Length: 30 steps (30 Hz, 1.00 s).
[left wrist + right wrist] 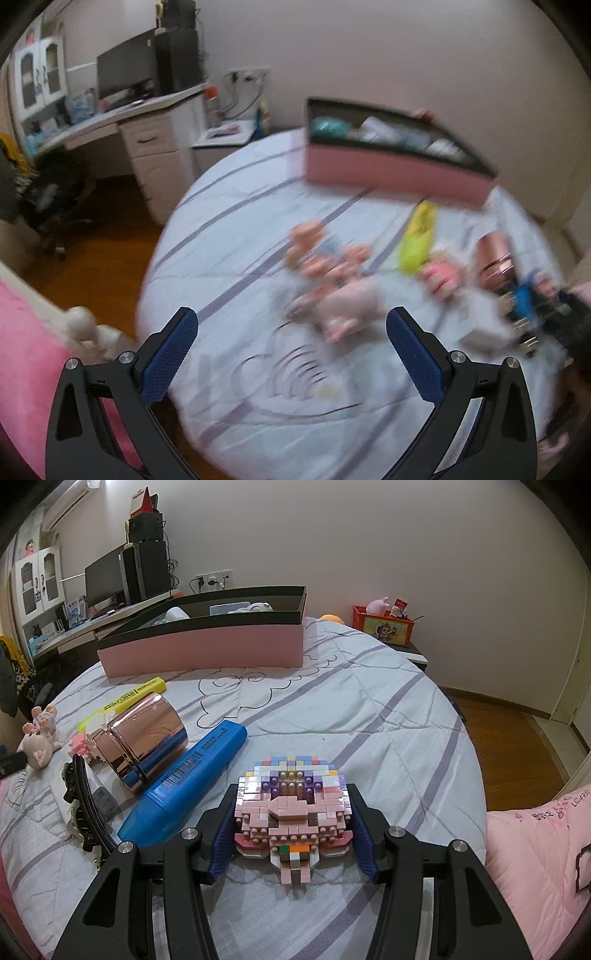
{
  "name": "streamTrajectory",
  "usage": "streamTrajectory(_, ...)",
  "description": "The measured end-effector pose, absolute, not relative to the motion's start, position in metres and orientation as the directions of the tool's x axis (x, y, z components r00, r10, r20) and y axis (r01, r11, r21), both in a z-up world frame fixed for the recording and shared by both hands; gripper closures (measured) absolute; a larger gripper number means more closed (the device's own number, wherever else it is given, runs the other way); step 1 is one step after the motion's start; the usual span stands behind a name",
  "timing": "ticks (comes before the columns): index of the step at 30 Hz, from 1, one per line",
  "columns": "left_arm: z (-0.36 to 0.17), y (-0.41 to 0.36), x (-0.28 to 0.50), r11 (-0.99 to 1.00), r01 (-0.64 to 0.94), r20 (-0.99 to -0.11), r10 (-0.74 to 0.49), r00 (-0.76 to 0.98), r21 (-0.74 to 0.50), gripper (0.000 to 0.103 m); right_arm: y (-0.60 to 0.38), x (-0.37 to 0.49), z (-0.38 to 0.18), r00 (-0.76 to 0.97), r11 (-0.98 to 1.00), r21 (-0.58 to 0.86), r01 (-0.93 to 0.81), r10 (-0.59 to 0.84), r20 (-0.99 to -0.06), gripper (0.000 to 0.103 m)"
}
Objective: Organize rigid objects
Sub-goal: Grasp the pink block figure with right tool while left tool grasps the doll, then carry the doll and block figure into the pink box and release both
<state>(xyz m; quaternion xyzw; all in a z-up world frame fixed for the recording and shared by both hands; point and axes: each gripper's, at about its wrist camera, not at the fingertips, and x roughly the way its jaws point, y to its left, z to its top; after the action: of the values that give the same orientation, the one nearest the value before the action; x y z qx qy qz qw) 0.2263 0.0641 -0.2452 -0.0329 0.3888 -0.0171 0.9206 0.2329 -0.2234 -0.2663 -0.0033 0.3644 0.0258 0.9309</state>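
My right gripper [291, 823] is shut on a pink building-block figure [291, 808], held just over the striped bedspread [369, 716]. A blue highlighter [184, 786], a rose-gold cup on its side [147, 734], a yellow highlighter [122, 701] and a black hair clip [86, 805] lie to its left. A long pink box [207, 650] with a dark inside stands at the back. My left gripper [291, 354] is open and empty above the bed, short of blurred pink toy figures [332, 280]; the pink box [388, 170] is beyond them.
Small doll figures [38, 738] lie at the bed's left edge. A desk [122, 118] with a monitor stands left of the bed, over a wooden floor [103, 236]. An orange crate [384, 624] sits on a bedside table. A pink quilt [535, 867] lies at the right.
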Motion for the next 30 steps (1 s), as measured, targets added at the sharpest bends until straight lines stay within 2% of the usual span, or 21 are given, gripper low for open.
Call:
streamTrajectory(4, -0.248, 0.055, 0.248, 0.996, -0.009, -0.712, -0.060, 0.700, -0.092, 0.000, -0.223, 0.233, -0.266, 0.733, 0.999, 0.013, -0.051, 0.046, -0.679, 0.048)
streamTrajectory(8, -0.265, 0.049, 0.272, 0.998, -0.064, -0.753, 0.038, 0.657, -0.006, 0.002, -0.223, 0.233, -0.266, 0.732, 0.999, 0.018, -0.051, 0.050, -0.679, 0.047)
streamTrajectory(10, -0.268, 0.051, 0.274, 0.998, -0.069, -0.750, 0.045, 0.660, -0.001, 0.009, -0.223, 0.233, -0.266, 0.733, 0.998, 0.017, -0.052, 0.050, -0.679, 0.047)
streamTrajectory(13, -0.271, 0.053, 0.278, 0.997, -0.022, -0.750, -0.039, 0.660, -0.071, 0.028, -0.224, 0.234, -0.266, 0.735, 0.998, 0.020, -0.053, 0.053, -0.676, 0.047)
streamTrajectory(14, -0.269, 0.051, 0.276, 0.997, 0.000, -0.738, -0.056, 0.672, -0.076, 0.045, -0.224, 0.234, -0.266, 0.735, 0.998, 0.022, -0.054, 0.055, -0.675, 0.047)
streamTrajectory(15, -0.268, 0.050, 0.276, 0.996, 0.027, -0.734, -0.085, 0.674, -0.090, 0.056, -0.225, 0.234, -0.267, 0.738, 0.998, 0.023, -0.055, 0.056, -0.673, 0.047)
streamTrajectory(19, -0.267, 0.042, 0.274, 0.997, 0.062, -0.726, -0.077, 0.684, -0.048, 0.056, -0.225, 0.233, -0.267, 0.741, 0.998, 0.023, -0.054, 0.055, -0.669, 0.050)
streamTrajectory(30, -0.249, 0.047, 0.262, 0.993, 0.097, -0.686, -0.113, 0.719, -0.062, 0.060, -0.224, 0.230, -0.254, 0.745, 0.996, 0.044, -0.073, 0.083, -0.662, 0.050)
